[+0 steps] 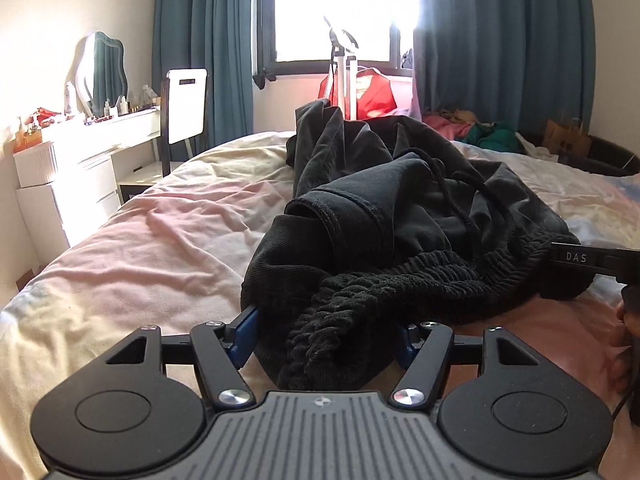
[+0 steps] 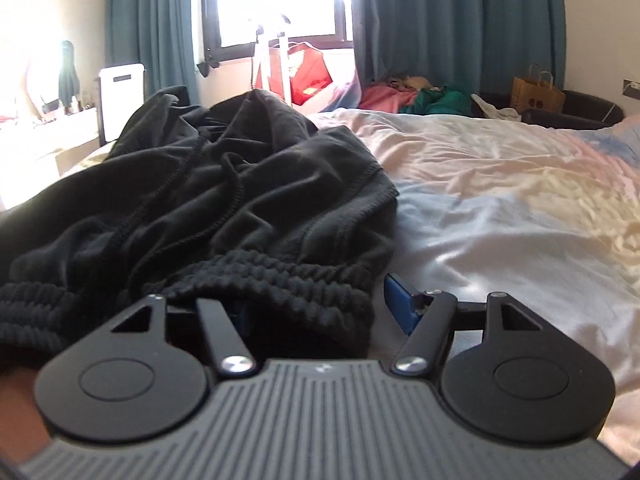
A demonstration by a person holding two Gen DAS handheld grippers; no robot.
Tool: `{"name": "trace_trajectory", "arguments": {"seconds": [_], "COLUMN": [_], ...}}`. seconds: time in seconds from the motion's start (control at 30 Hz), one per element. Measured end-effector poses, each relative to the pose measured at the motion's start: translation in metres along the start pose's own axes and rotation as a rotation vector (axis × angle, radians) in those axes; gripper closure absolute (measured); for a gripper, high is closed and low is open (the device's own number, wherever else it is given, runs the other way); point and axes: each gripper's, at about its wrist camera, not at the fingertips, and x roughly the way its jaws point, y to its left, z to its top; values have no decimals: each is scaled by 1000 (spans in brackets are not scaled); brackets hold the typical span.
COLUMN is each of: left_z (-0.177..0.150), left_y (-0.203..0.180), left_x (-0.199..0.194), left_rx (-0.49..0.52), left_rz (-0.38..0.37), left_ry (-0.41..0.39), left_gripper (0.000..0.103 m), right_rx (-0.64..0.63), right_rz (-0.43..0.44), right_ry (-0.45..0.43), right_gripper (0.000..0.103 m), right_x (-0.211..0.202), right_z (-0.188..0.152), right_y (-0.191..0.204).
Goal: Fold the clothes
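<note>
The black trousers [image 1: 400,208] lie crumpled on the bed [image 1: 152,248], waistband end toward both tools and legs running away toward the window [image 1: 332,8]; the long axis therefore points roughly straight ahead of each tool.

The left tool [image 1: 326,336] stands wide open; the ribbed waistband [image 1: 400,292] sags between its blue fingers [image 1: 245,330] without being pinched. The right tool [image 2: 320,308] is likewise spread; one blue finger [image 2: 400,304] shows clear on the sheet just beside the waistband corner, the other is largely covered by cloth; nothing appears clamped.

Judgement: each tool sits at one end of the waistband, left tool at the corner farther from the pillow side, right tool at the opposite corner; both are equally near, so the coming move likely calls for closing on both corners and drawing the trousers flat along that axis. A drawstring [image 1: 464,200] lies loose across the cloth and may snag.

Legible writing: "DAS" on the side of the right tool as seen in the left view; no other label can be read.
</note>
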Motion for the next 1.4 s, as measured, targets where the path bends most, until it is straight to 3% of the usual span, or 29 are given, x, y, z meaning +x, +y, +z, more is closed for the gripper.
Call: {"name": "trace_trajectory", "arguments": {"seconds": [0.07, 0.13, 0.23, 0.27, 0.3, 0.43, 0.47, 0.63, 0.77, 0.83, 0.97, 1.1, 1.23, 1.4], "left_z": [-1, -2, -2, -2, -1, 1, 2, 6, 1, -4, -14, -16, -19, -13], "left_y": [-3, -3, -4, -5, -6, -3, -1, -2, -14, -22, -35, -36, -36, -23], "left_x": [2, 4, 4, 3, 1, -3, -4, -18, -29, -30, -38, -43, -28, -21], "left_rx": [17, 20, 31, 40, 49, 39, 26, 13, 69, 111, 178, 168, 150, 10], "left_rz": [14, 21, 19, 19, 20, -2, -14, -117, -211, -271, -354, -376, -297, -329], "left_ry": [-2, 0, -12, -21, -30, -50, -51, -50, -18, 17, 43, 20, 64, 74], "left_gripper": [36, 36, 36, 36, 36, 36, 36, 36, 34, 26, 23, 18, 21, 22], "right_rx": [-26, -50, 16, 37, 34, 51, 59, 108, 93, 65, 66, 116, 124, 157], "right_rz": [-19, -47, -54, -62, -81, -122, -137, -160, -183, -196, -212, -196, -172, -178], "right_ry": [-2, 27, 137, 148, 141, 77, 49, -108, -198, -200, -126, -115, -152, -139], "right_gripper": [36, 44, 50, 58, 69, 78, 90, 92, 93, 93, 93, 93, 93, 93], "right_x": [-1, 4, 17, 17, 15, -2, -10, -65, -116, -131, -133, -136, -144, -137], "right_z": [2, 1, -5, -6, -5, 2, 6, 38, 50, 48, 40, 38, 39, 37], "right_y": [6, 6, -5, -7, -7, -9, -11, -26, -33, -34, -44, -50, -47, -54]}}
